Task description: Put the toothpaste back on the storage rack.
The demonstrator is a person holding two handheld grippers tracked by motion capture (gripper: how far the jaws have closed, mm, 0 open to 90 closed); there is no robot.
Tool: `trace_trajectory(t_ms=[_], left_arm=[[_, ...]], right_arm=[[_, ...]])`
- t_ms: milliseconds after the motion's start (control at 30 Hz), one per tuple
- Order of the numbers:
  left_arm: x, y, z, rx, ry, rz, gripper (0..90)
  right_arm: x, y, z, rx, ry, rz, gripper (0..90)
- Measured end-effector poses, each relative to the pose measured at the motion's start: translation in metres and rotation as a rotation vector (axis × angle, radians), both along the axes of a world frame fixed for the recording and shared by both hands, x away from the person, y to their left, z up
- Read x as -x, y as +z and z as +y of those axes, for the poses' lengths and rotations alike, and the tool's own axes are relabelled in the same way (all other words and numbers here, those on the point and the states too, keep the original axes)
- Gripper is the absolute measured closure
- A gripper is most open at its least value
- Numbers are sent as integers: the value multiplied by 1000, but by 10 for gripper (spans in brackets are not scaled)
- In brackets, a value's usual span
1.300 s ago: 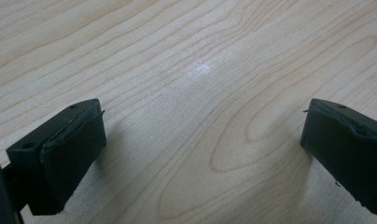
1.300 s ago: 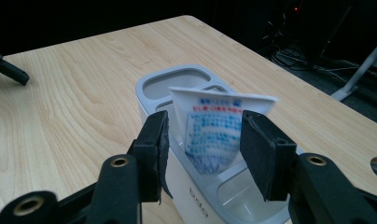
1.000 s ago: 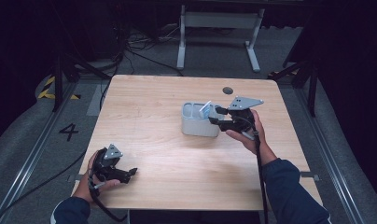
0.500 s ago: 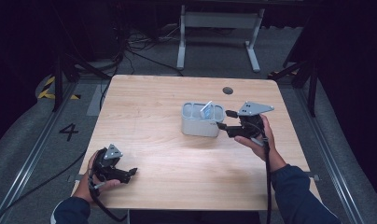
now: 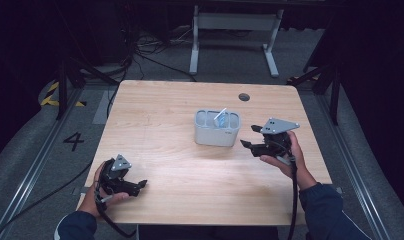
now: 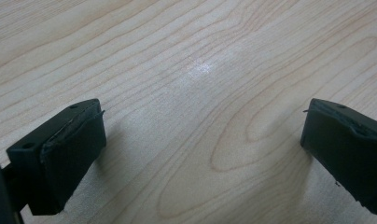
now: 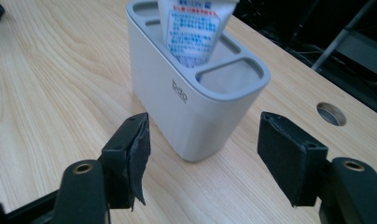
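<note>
Grey plastic compartment holder (image 5: pixel 217 131) near light wooden table (image 5: pixel 160 120) centre, white blue-printed tube (image 7: pixel 196 28) upright inside. Right gripper (image 5: pixel 250 145) just beside, jaws apart, empty. Left gripper (image 5: pixel 138 185) near-left corner, jaws apart. Dark room.

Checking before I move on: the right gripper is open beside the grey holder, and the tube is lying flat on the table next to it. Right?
Not quite. The tube is not on the table; it stands in a compartment of the grey holder, as the right gripper view shows. The rest holds: the right gripper is open beside the holder, clear of it.
</note>
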State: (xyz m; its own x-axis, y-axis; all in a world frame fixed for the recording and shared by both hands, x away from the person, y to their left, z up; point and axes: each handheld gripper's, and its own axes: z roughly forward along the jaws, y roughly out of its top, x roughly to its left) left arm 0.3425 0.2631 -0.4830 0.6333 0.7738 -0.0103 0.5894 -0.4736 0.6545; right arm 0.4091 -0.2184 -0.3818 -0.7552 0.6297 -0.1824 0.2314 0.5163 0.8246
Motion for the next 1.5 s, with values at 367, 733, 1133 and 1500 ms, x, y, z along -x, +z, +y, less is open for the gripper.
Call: trace_trajectory(t_ms=[367, 733, 1133, 1500], left_arm=[[0, 0, 0, -7, -2, -7, 5], [0, 0, 0, -7, -3, -7, 5], [0, 0, 0, -6, -2, -7, 5], [0, 0, 0, -3, 0, -6, 4]], right_arm=[[13, -7, -18, 66, -23, 1, 338], [27, -27, -43, 117, -72, 38, 326], [40, -51, -68, 141, -135, 99, 316], [52, -75, -108, 93, -227, 174, 306]])
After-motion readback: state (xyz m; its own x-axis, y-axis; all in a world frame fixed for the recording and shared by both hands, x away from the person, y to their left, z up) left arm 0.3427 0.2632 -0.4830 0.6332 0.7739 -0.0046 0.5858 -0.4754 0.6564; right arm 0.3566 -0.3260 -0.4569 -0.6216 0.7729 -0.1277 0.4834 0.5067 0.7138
